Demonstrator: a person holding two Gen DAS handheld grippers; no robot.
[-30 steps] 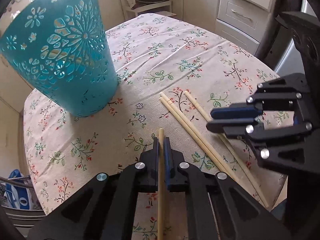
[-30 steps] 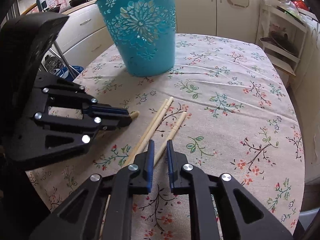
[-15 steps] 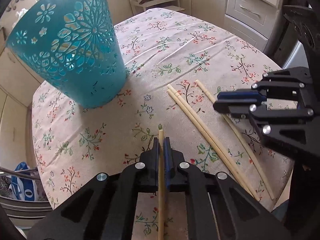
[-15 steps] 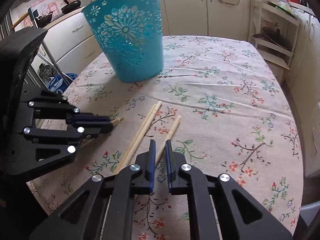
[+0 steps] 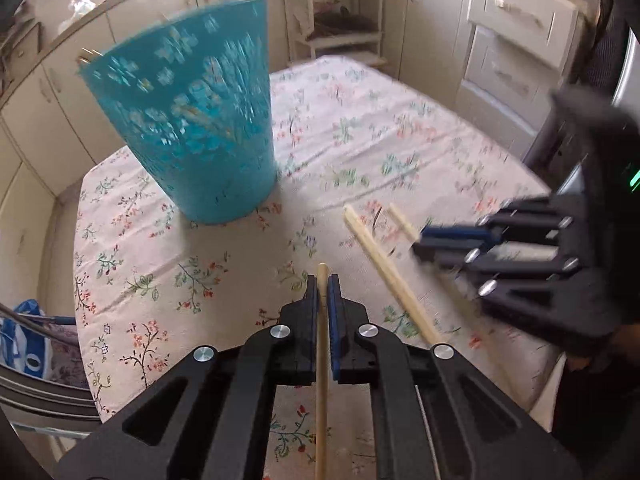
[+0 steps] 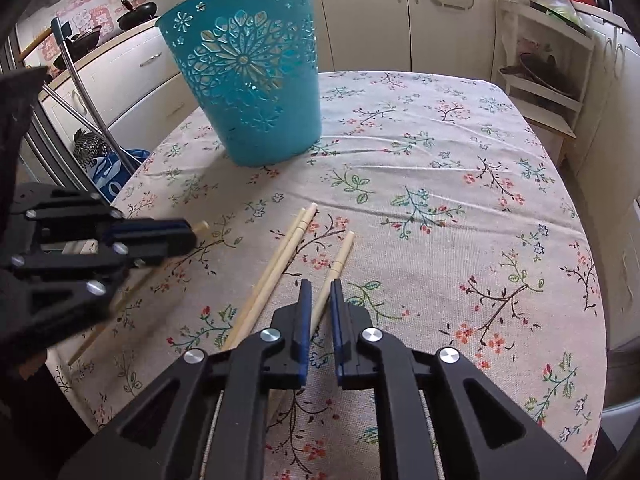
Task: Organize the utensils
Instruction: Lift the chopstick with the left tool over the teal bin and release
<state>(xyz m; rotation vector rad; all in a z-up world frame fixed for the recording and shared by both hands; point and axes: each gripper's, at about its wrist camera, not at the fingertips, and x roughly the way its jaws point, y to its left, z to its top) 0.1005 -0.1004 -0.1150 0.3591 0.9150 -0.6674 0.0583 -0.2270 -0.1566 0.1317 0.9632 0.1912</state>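
Wooden and pale, one chopstick [image 5: 322,356] is clamped between the blue pads of the left gripper [image 5: 323,280], its blunt tip poking just past the fingertips and pointing toward the far bin. Just right of it, the right gripper [image 6: 319,286] hovers low over the floral tablecloth [image 6: 460,168] with its jaws a little apart, straddling the near end of a single chopstick [image 6: 340,254] without yet pinching it. A pair of chopsticks [image 6: 280,264] lies touching side by side just left of that one.

Judging by this, the step in hand is gathering the sticks: one is secured, a second is lined up. Next the right jaws need to close squarely on the thin shaft, then both sticks must rise and tip upright over the rim of the teal cut-out bin [image 6: 248,76], which stands at the far left of the table, well apart.

Nothing lies between the grippers and the bin; the main hazard is the two grippers crowding each other, or nudging the loose pair.
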